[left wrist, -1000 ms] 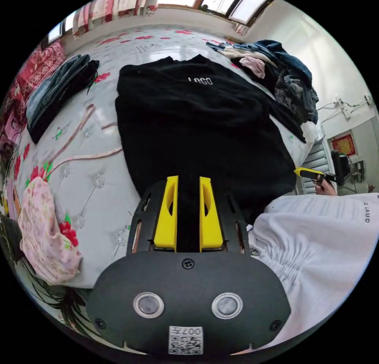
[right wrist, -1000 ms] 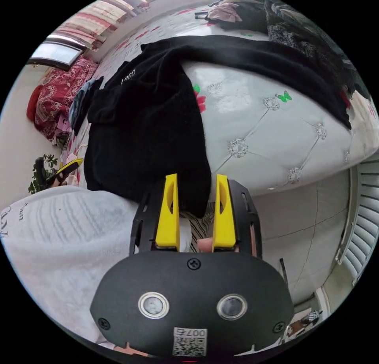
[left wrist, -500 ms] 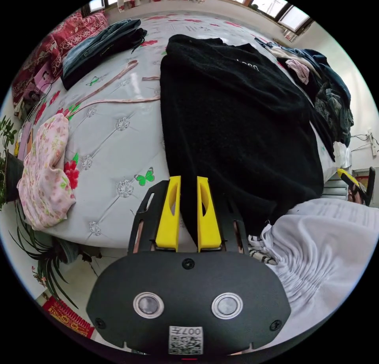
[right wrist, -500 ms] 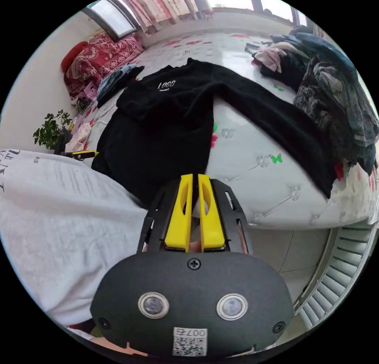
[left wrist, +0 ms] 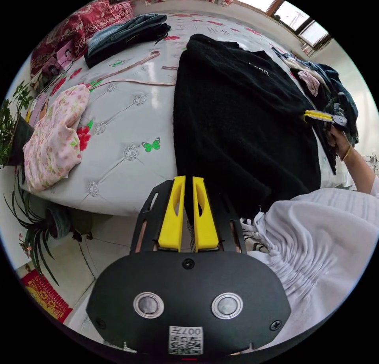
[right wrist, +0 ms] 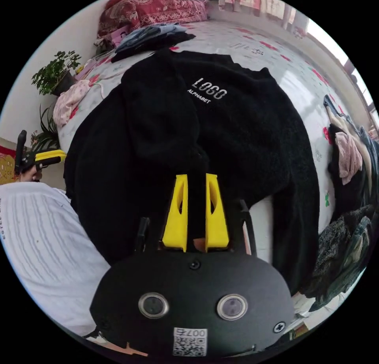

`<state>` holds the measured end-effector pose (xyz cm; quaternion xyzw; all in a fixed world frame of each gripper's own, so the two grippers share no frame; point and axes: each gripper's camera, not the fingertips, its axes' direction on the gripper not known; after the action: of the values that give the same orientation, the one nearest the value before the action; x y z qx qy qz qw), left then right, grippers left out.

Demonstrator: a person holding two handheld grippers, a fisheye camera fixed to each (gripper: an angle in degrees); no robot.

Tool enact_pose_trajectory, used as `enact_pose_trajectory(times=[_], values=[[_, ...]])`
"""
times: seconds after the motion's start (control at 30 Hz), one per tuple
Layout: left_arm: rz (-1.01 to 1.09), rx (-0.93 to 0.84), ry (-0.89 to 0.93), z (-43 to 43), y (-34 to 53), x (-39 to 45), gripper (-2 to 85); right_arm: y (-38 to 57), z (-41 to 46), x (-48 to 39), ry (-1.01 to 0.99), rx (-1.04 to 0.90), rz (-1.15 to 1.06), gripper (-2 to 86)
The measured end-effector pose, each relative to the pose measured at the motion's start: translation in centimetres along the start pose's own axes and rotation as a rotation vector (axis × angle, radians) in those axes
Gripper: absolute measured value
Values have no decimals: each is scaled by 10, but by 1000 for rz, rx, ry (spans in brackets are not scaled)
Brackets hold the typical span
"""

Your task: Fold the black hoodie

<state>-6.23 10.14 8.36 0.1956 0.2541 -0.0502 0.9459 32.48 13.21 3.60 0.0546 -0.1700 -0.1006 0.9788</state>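
A: Hoodie (right wrist: 237, 134)?
B: Spread on bed (left wrist: 130, 134), hem over the near edge.
A: Tools?
B: Left tool (left wrist: 184, 180) clenched on hem. Right tool (right wrist: 196, 178) nipping black cloth; contact hard to see against black.

One black hoodie (left wrist: 241, 115), two grippers (left wrist: 184, 190) (right wrist: 196, 190), one plant (right wrist: 53, 71).

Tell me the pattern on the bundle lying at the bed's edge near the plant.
Pink floral print, seen best in the left gripper view: the bundle.
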Motion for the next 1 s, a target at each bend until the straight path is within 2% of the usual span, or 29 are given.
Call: enact_pose_trajectory(times=[0.07,0.13,0.27,0.33,0.5,0.6,0.77,0.87,1.0], values=[[-25,13,-6,-2,3,-3,24,-11,-9,11,-100,-71,-52,14],[-49,23,-17,-2,6,-5,14,-10,-41,27,-283,-8,-84,8],[-122,24,-35,5,6,-12,-4,10,-96,99,-647,132,82,6],[-135,26,-21,7,2,-12,-6,23,-93,131,-701,148,201,10],[-77,28,-33,6,-18,8,-7,78,-64,185,-608,223,445,42],[-55,15,-31,9,-25,17,-7,141,-57,216,-566,379,670,66],[-36,-20,-48,13,-31,28,-6,301,-36,259,-510,692,1311,115],[-30,-27,-52,11,-35,32,-5,368,-27,255,-418,803,1607,131],[-6,-45,-65,8,-42,39,-5,397,-14,263,-427,914,1700,127]])
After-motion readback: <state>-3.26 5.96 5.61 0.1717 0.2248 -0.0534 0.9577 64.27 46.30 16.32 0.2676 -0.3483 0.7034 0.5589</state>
